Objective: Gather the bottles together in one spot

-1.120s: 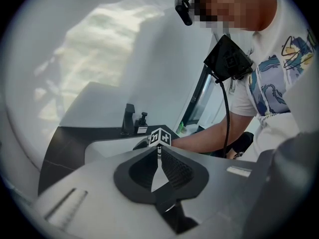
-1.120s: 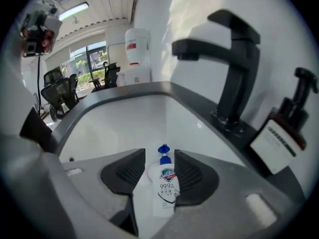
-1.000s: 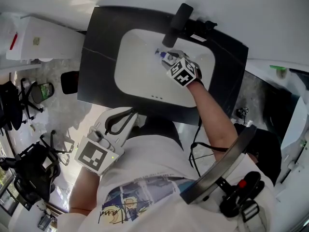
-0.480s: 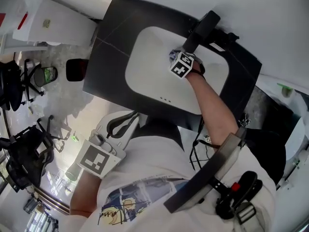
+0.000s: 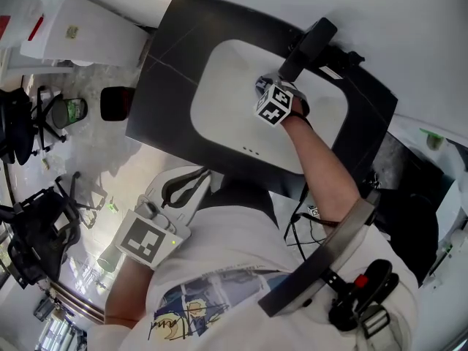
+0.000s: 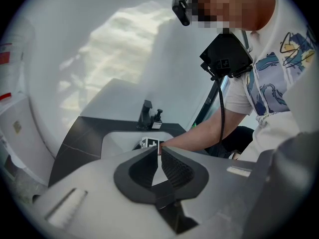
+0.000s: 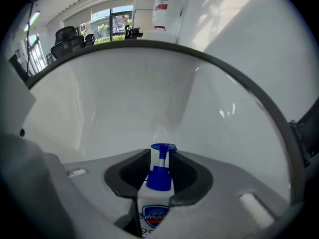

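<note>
A white soap bottle with a blue pump (image 7: pixel 159 176) stands between the jaws of my right gripper (image 7: pixel 159 156), low inside the white sink basin (image 5: pixel 227 101). The jaws are closing and their pads touch the blue collar on both sides. From the head view only a bit of the bottle (image 5: pixel 261 85) shows past the right gripper (image 5: pixel 265 90), just below the black faucet (image 5: pixel 307 46). My left gripper (image 5: pixel 199 174) hangs near my waist, off the counter, shut with nothing in it (image 6: pixel 159 151). A small dark pump bottle (image 6: pixel 157 118) stands beside the faucet (image 6: pixel 145 114).
The basin is set in a black counter (image 5: pixel 168 86) against a white wall. A white cabinet (image 5: pixel 73 31) stands to the left of it. Office chairs (image 5: pixel 22 137) and a dark object (image 5: pixel 117 102) are on the floor at the left.
The right gripper has moved deeper into the basin toward the faucet and come round the soap bottle. The head view has shifted. The left gripper stays by my waist.
</note>
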{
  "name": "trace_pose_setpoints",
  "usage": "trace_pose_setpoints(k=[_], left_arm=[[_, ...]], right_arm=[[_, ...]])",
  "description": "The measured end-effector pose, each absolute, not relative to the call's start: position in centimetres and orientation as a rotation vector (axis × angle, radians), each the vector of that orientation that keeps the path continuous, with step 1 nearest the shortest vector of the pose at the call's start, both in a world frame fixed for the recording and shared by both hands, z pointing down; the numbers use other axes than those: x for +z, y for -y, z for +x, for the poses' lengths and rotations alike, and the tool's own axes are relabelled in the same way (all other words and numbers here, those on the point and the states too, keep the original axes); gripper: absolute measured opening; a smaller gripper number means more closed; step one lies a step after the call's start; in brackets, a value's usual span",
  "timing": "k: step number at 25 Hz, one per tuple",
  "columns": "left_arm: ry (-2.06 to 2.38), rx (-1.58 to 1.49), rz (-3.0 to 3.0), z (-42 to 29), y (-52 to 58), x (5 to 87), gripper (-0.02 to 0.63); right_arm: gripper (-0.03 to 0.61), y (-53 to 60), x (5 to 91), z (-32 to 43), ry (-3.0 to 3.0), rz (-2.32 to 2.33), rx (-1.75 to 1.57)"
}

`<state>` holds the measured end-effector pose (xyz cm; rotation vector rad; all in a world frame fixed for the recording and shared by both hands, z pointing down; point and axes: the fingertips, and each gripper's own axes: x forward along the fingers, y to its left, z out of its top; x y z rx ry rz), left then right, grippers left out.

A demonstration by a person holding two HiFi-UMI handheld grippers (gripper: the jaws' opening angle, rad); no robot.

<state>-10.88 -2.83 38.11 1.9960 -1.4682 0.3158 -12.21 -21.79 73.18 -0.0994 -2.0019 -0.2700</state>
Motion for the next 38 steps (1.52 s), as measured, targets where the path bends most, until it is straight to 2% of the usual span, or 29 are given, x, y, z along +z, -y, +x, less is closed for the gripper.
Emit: trace_pose_setpoints(k=[12, 21, 30, 38], left_arm=[[1.366, 0.358, 2.109, -9.4, 3.6, 37.8, 0.026], [1.291, 0.397, 2.196, -7.5, 4.2, 37.0, 0.026], [1.203, 0.393, 2.277, -5.6, 5.0, 36.4, 0.026], [1.168, 0.4, 2.32, -4.7, 6.6, 36.2, 0.026]], right_arm=[[0.066, 21.1, 63.9, -11.7, 2.375, 0.19, -0.132], [0.064, 22.7, 58.4, -6.9, 2.574, 0.432, 0.059], [0.061, 27.7, 47.2, 0.0, 2.733, 0.818, 0.048], [0.057, 35.3, 42.8, 6.8, 2.776, 1.122, 0.081]])
